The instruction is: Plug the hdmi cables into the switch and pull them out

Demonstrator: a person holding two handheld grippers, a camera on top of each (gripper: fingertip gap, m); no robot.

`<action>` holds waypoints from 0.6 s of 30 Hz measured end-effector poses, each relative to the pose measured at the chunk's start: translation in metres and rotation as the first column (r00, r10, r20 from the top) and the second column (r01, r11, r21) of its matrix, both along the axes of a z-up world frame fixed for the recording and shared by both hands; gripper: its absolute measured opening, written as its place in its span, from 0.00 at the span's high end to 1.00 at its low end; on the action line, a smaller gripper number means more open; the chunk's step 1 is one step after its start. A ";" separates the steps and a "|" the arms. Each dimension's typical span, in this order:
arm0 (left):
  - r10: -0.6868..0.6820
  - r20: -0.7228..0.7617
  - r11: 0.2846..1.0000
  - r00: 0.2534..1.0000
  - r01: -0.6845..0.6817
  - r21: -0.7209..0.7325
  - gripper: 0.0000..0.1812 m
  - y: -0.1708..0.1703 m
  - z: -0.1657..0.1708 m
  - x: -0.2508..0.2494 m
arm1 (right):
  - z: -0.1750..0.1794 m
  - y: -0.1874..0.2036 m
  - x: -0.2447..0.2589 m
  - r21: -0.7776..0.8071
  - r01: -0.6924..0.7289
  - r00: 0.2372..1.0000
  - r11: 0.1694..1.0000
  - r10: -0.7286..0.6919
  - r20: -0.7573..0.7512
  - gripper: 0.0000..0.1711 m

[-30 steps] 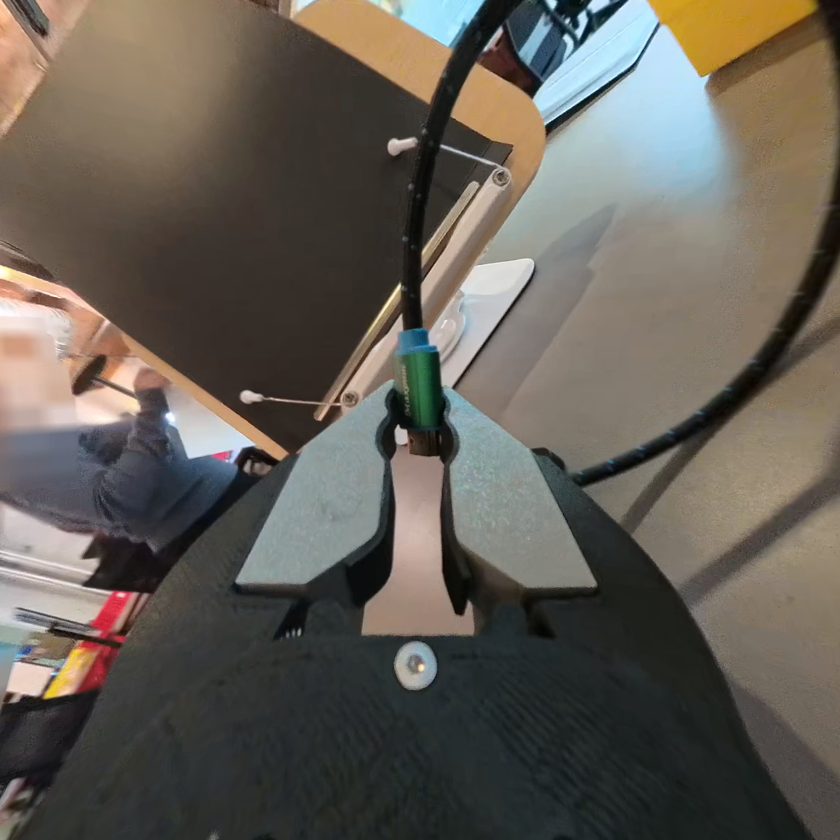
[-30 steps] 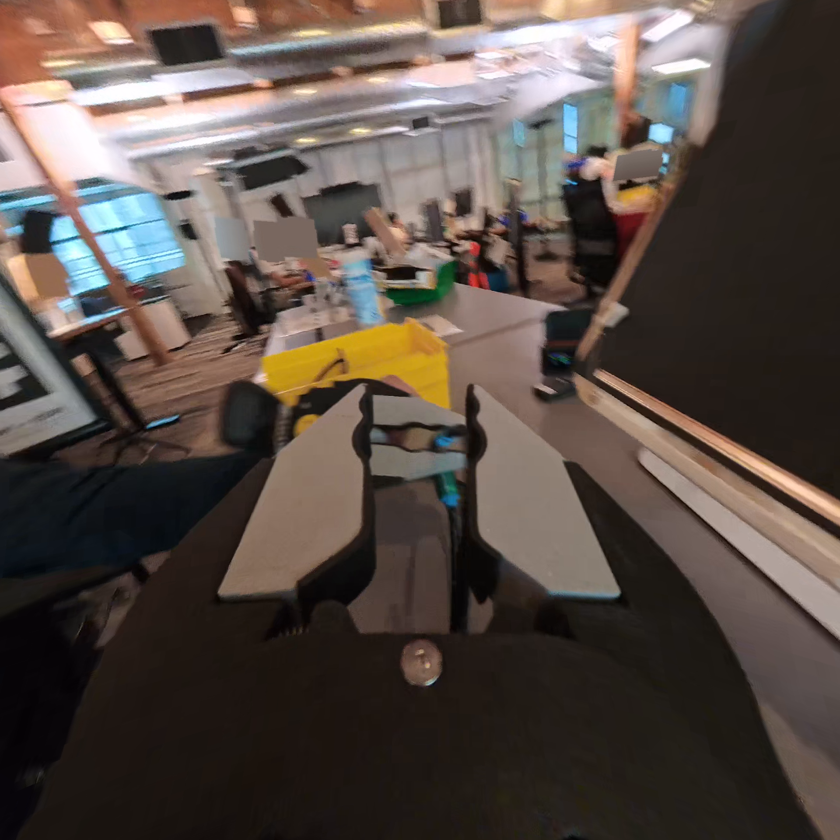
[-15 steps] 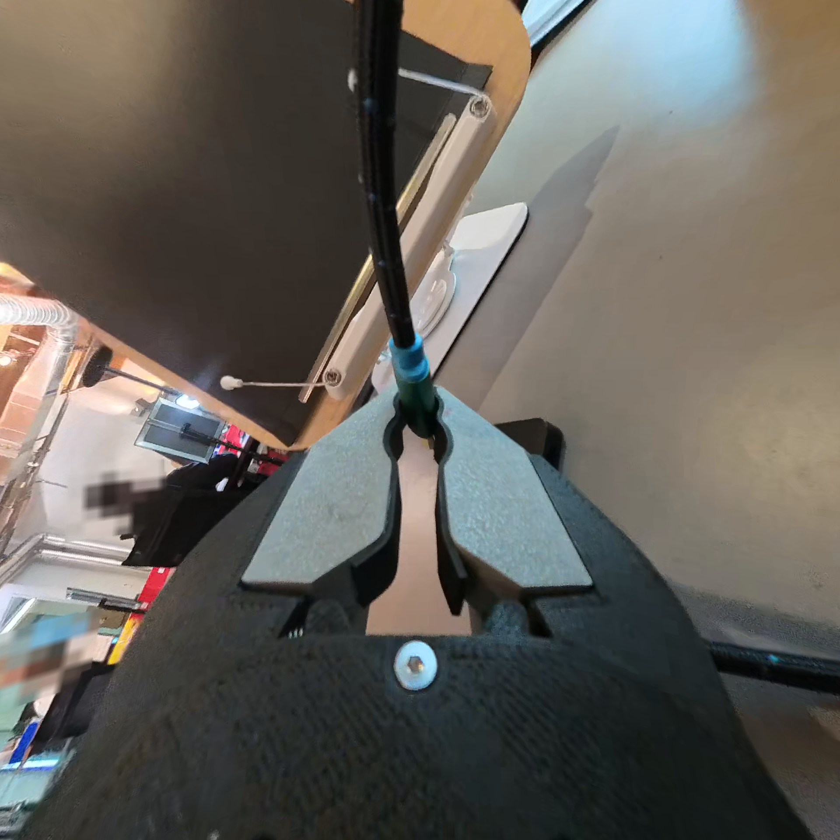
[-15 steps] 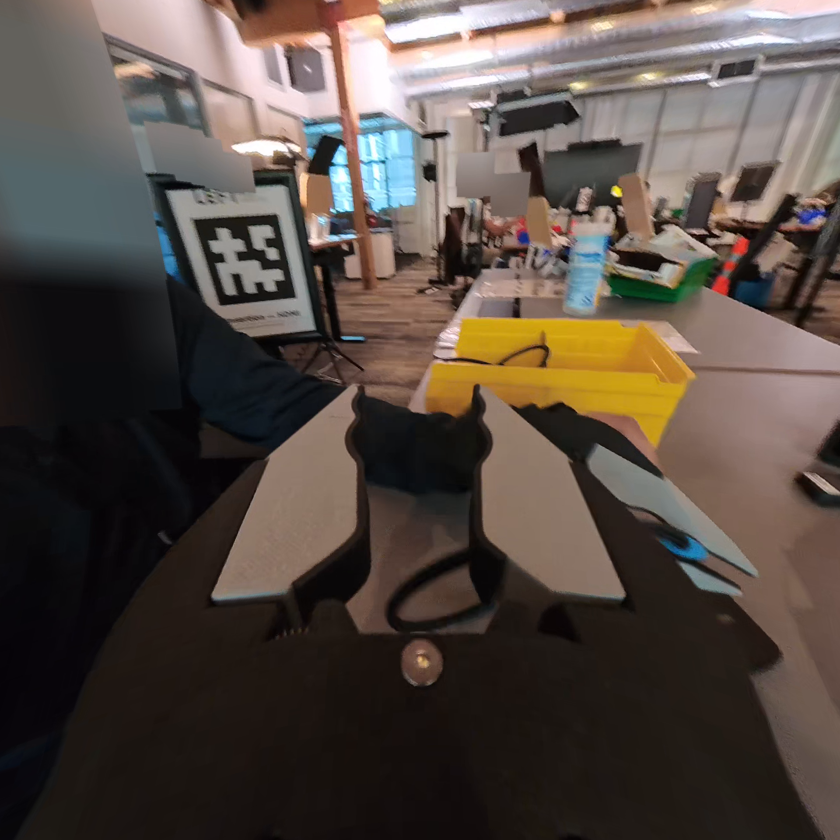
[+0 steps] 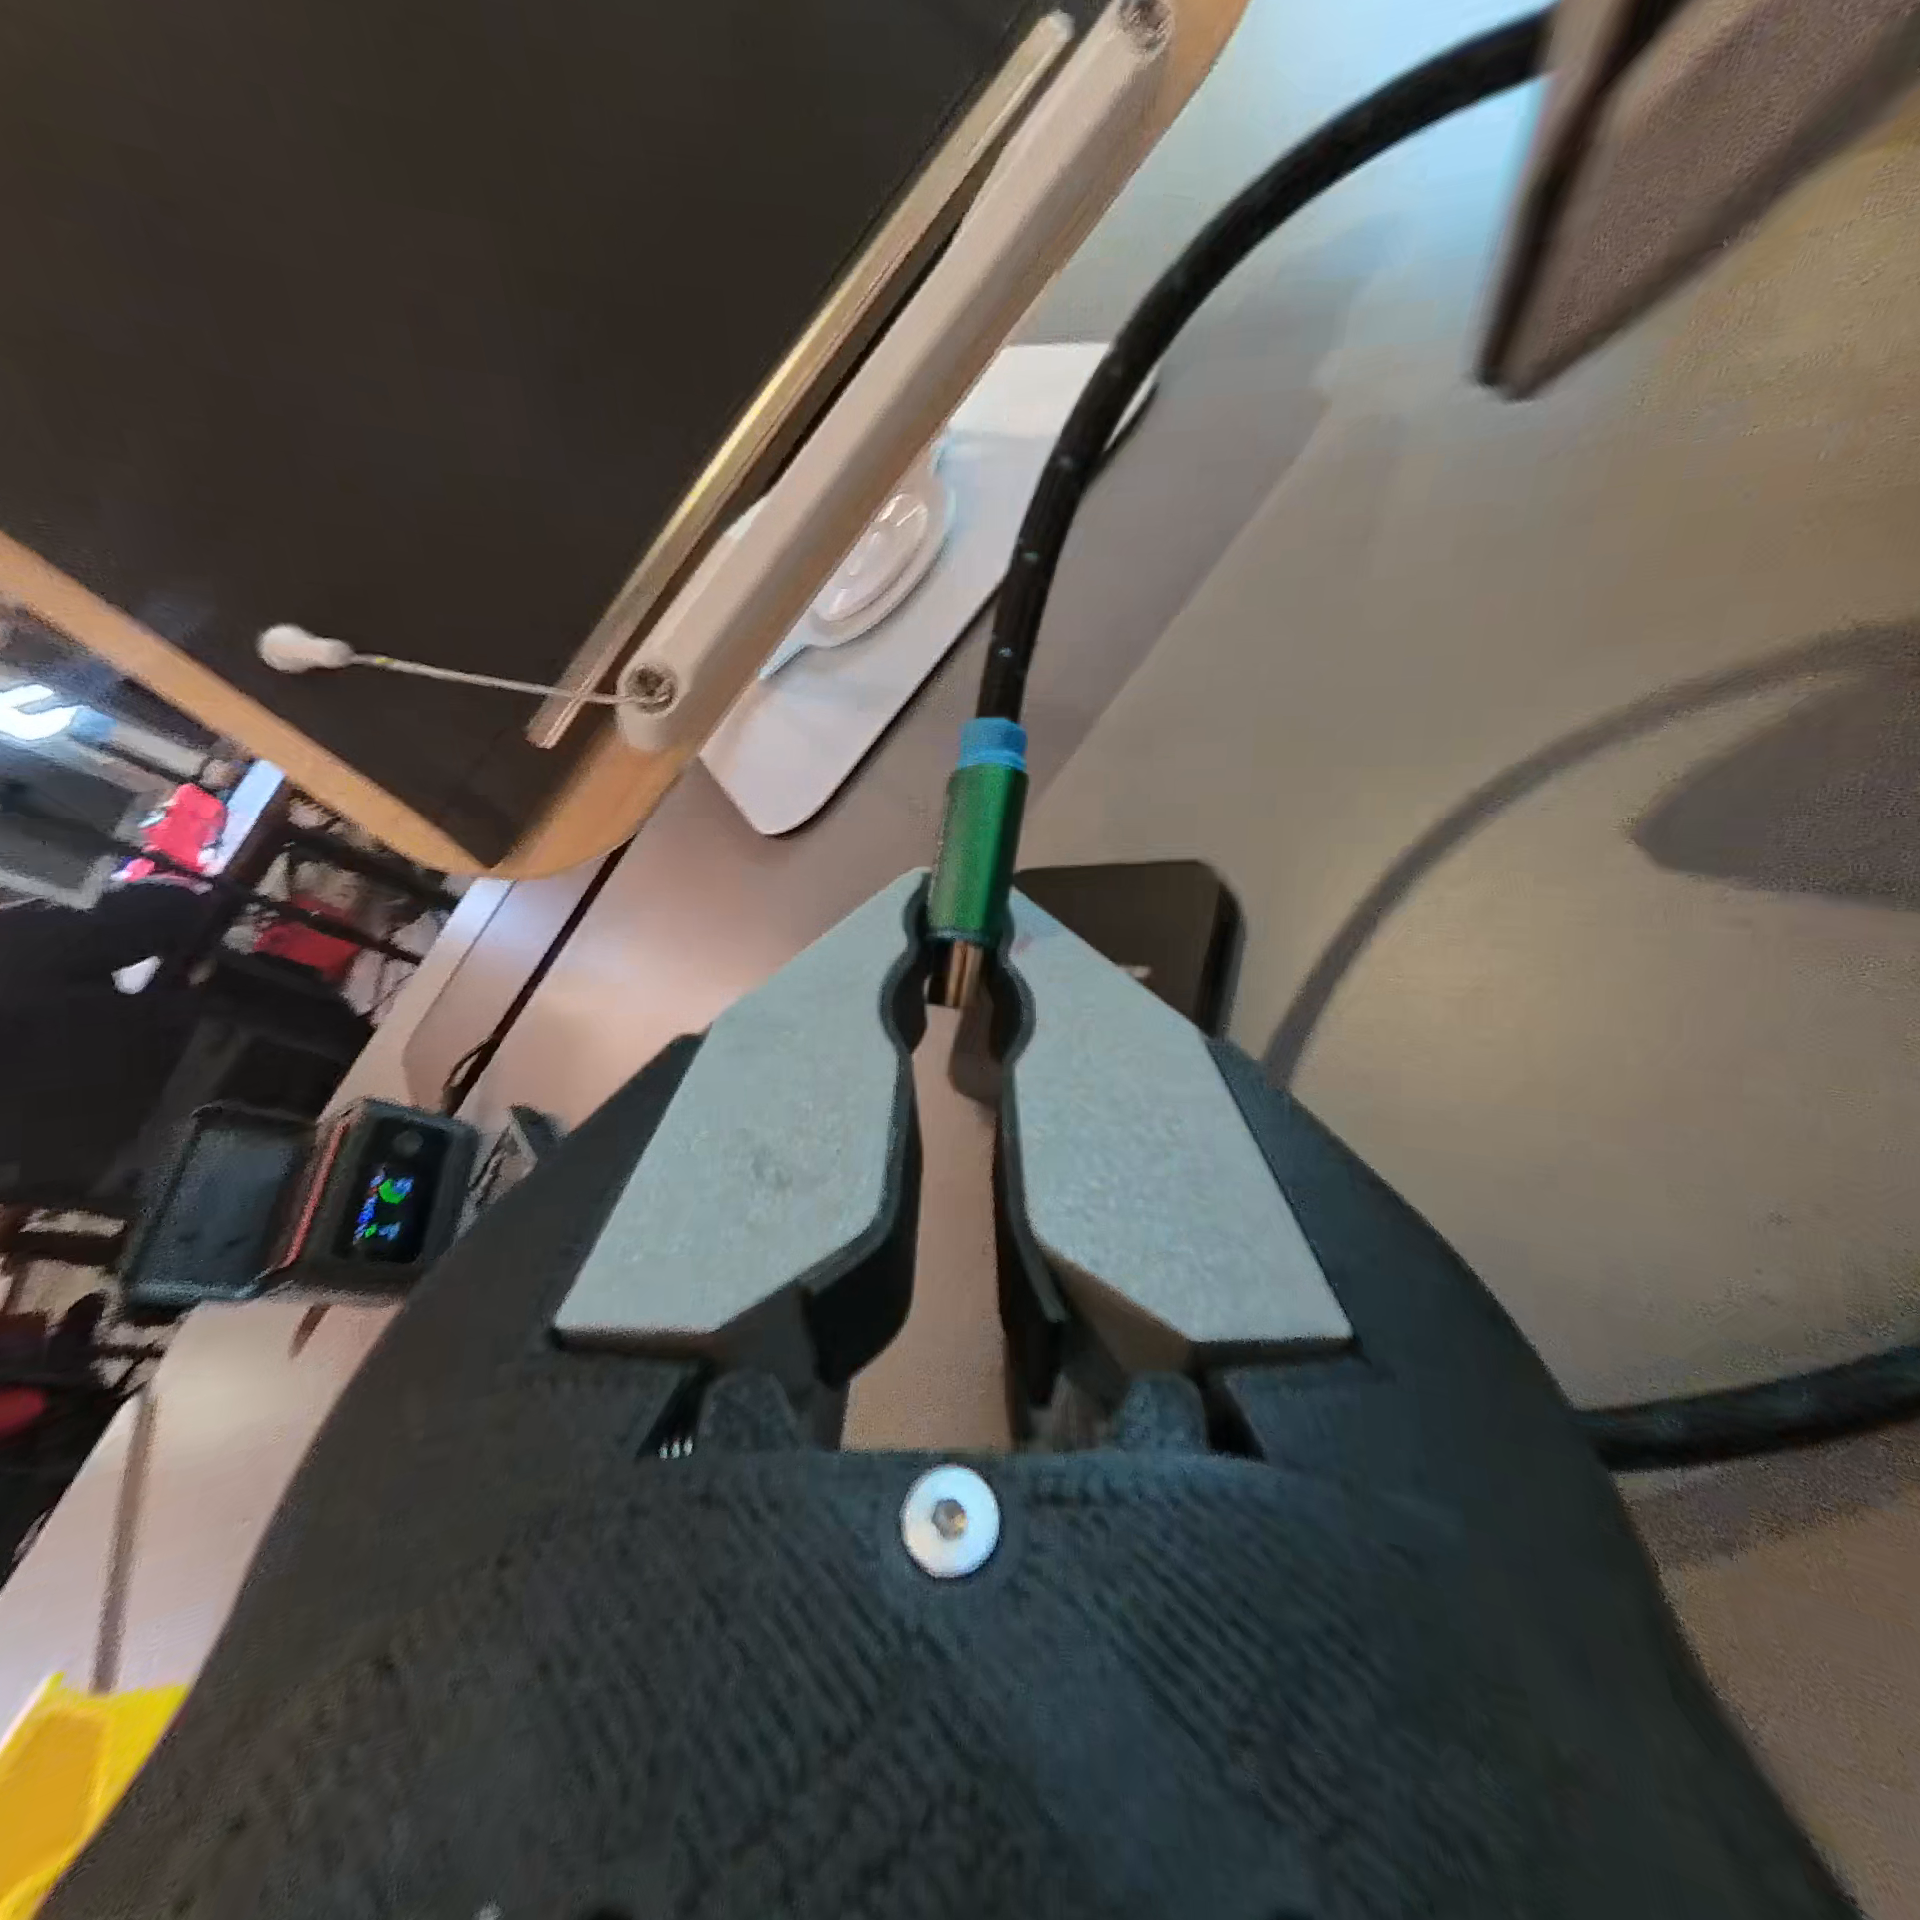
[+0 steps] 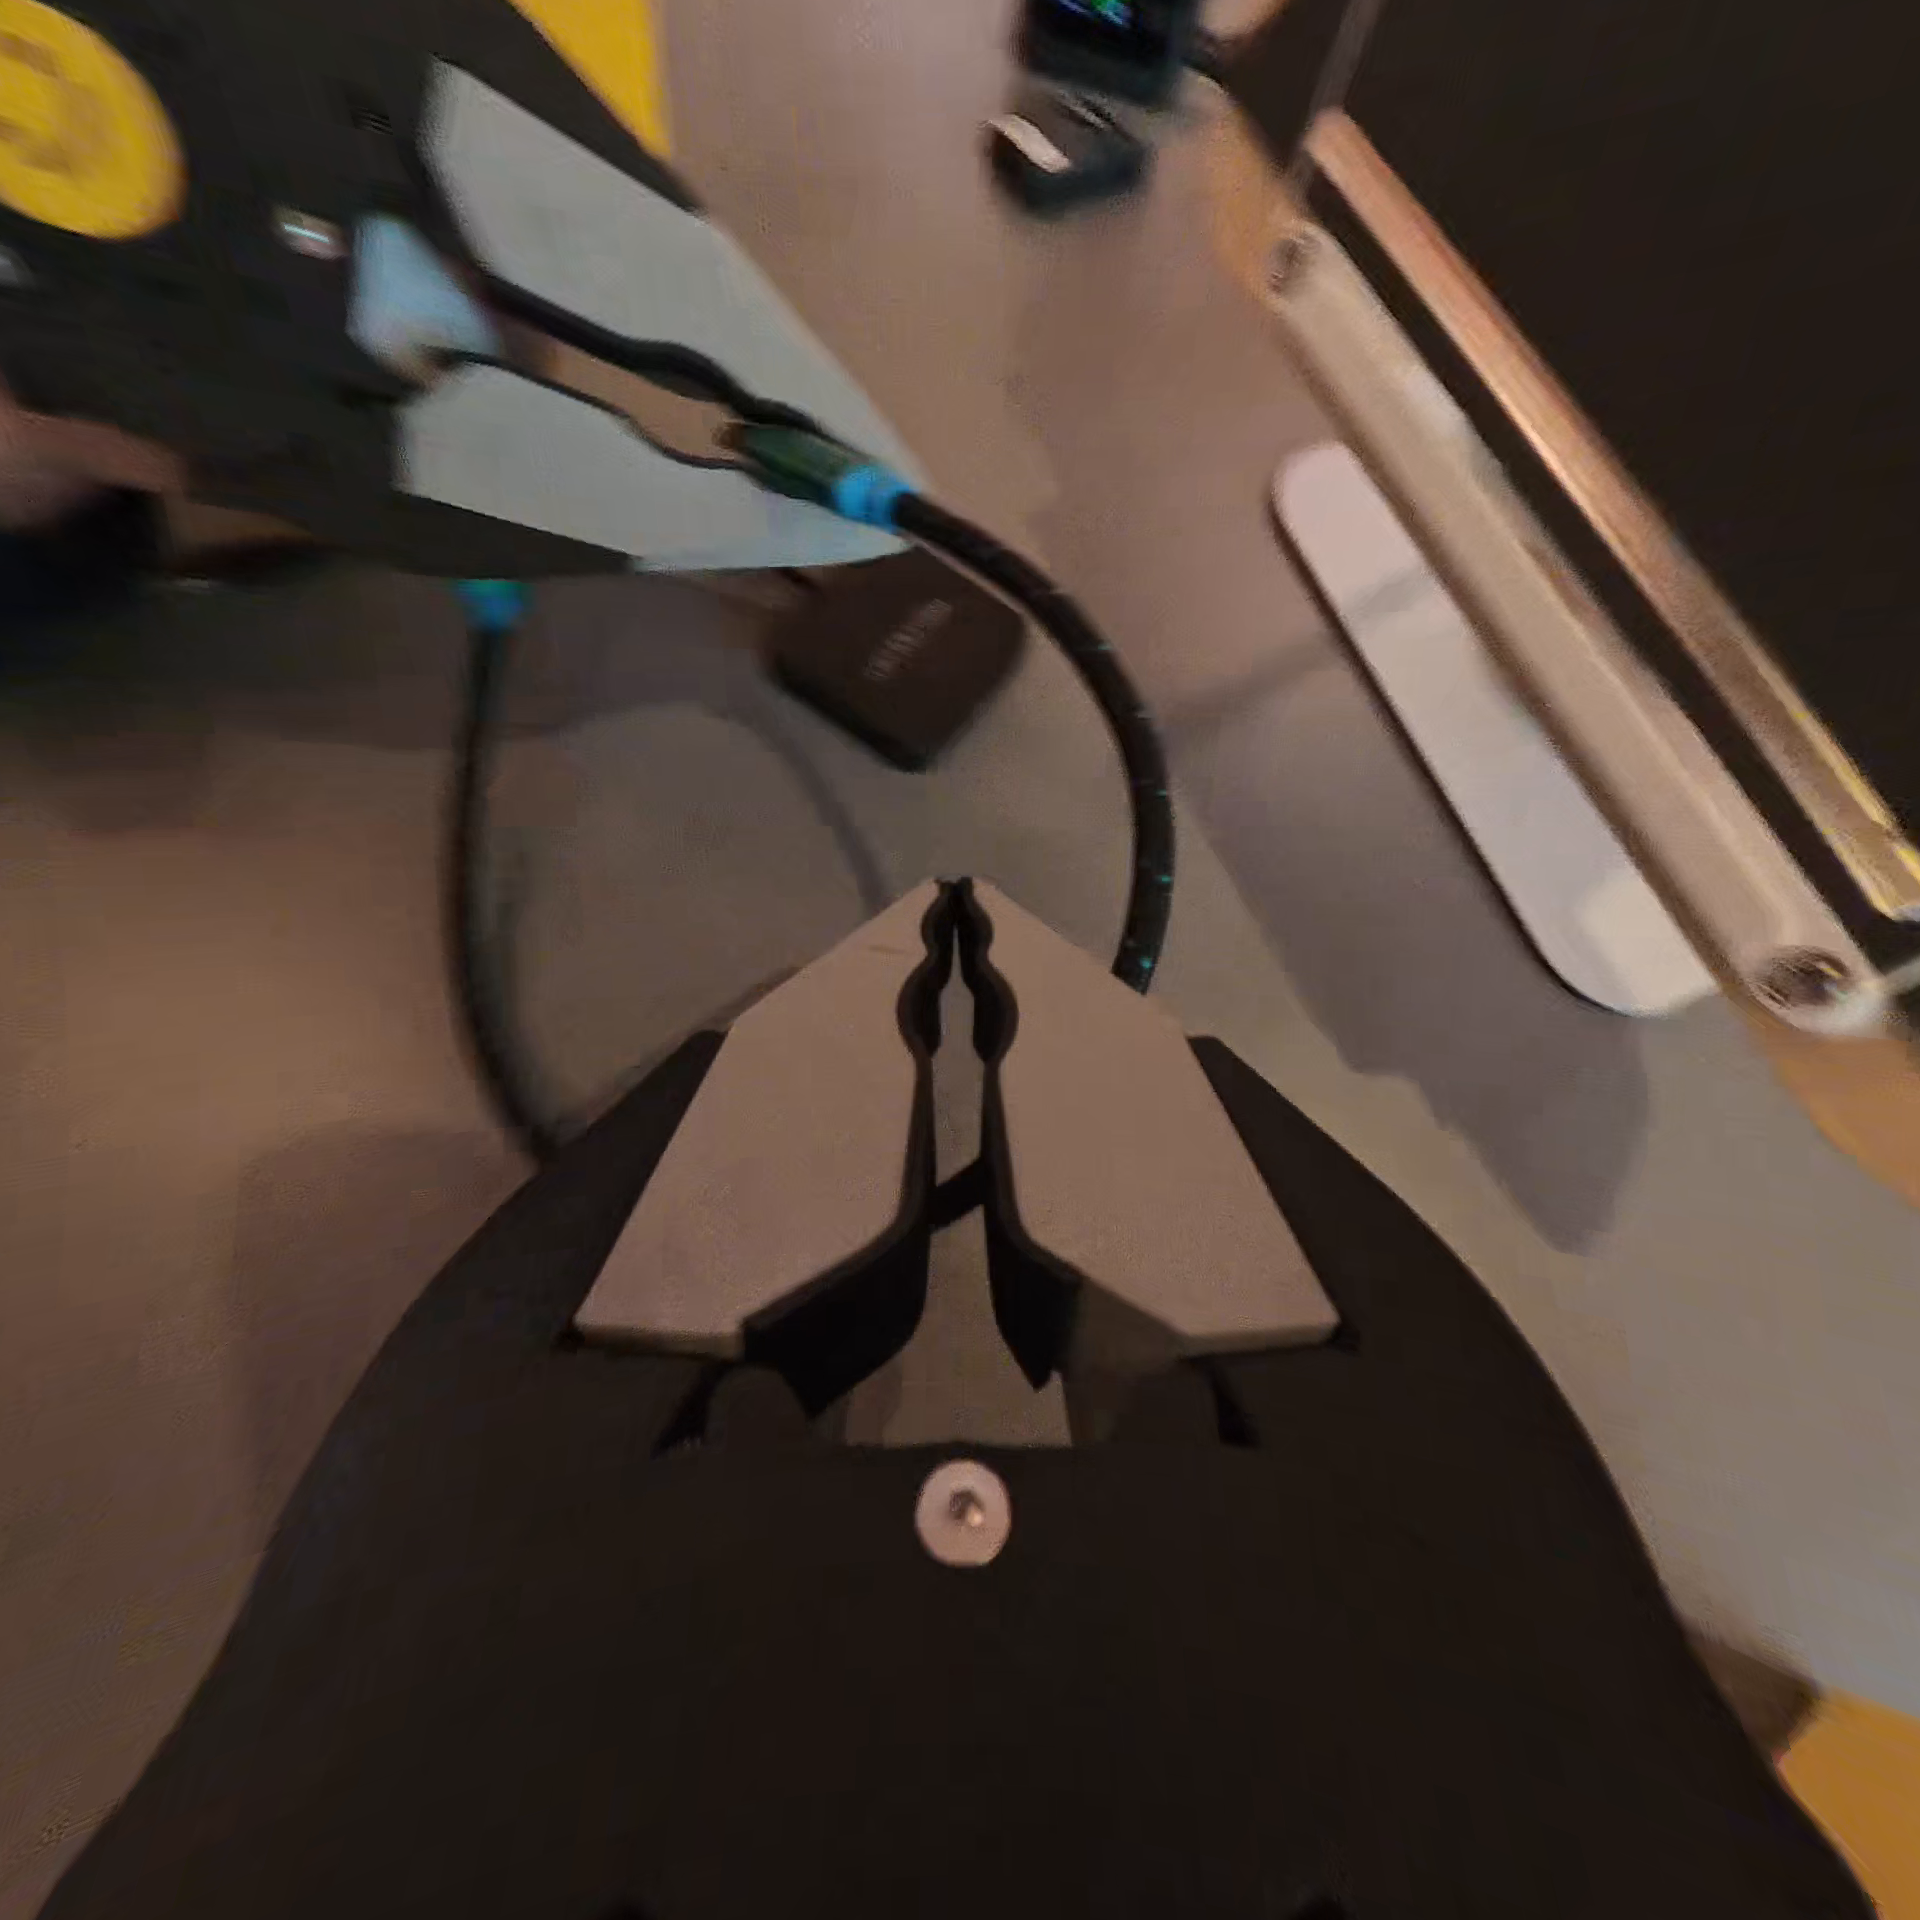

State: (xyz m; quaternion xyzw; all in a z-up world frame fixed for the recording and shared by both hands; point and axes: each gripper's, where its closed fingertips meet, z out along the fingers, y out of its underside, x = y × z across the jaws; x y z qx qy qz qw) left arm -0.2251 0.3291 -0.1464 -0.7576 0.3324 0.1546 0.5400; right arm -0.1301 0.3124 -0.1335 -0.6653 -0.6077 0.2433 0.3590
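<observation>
My left gripper (image 5: 961, 930) is shut on a green metal HDMI plug (image 5: 971, 831) with a blue collar. Its black braided cable (image 5: 1081, 436) arcs up and to the right. The black switch box (image 5: 1143, 925) lies on the table just behind my fingertips. In the right wrist view, the left gripper (image 6: 878, 509) holds the plug (image 6: 795, 457) above the switch (image 6: 904, 665). A second cable with a blue collar (image 6: 494, 603) runs down the table at the left. My right gripper (image 6: 954, 891) is shut and empty, and hovers over the table short of the switch.
A black board with a wooden edge (image 5: 364, 312) leans at the left on a white stand base (image 5: 883, 665); it also shows in the right wrist view (image 6: 1714, 312). A small device with a lit screen (image 5: 384, 1205) sits at the table's far left. A yellow bin corner (image 5: 52, 1787) is at the bottom left. Spacing between my two grippers at the tips: around 11 centimeters.
My right gripper swung from facing the room down to the table and closed its jaws. My left gripper tilted and still holds the green plug, now close to the switch.
</observation>
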 end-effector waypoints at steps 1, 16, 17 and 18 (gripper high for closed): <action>-0.031 0.013 0.999 0.999 0.031 -0.011 0.97 -0.002 -0.001 0.007 | -0.002 0.009 0.003 0.017 0.043 0.999 0.999 -0.043 0.012 1.00; -0.073 -0.020 0.976 0.997 0.075 0.206 0.98 -0.005 0.034 0.028 | 0.046 -0.034 -0.040 -0.648 -0.243 0.885 0.722 -0.110 -0.453 0.76; -0.079 -0.019 0.972 0.997 0.081 0.220 0.98 -0.005 0.036 0.029 | 0.049 -0.030 -0.040 -0.641 -0.240 0.871 0.729 -0.129 -0.473 0.76; -0.085 -0.014 0.971 0.996 0.086 0.225 0.98 -0.006 0.037 0.030 | 0.051 -0.026 -0.040 -0.624 -0.229 0.862 0.747 -0.142 -0.486 0.75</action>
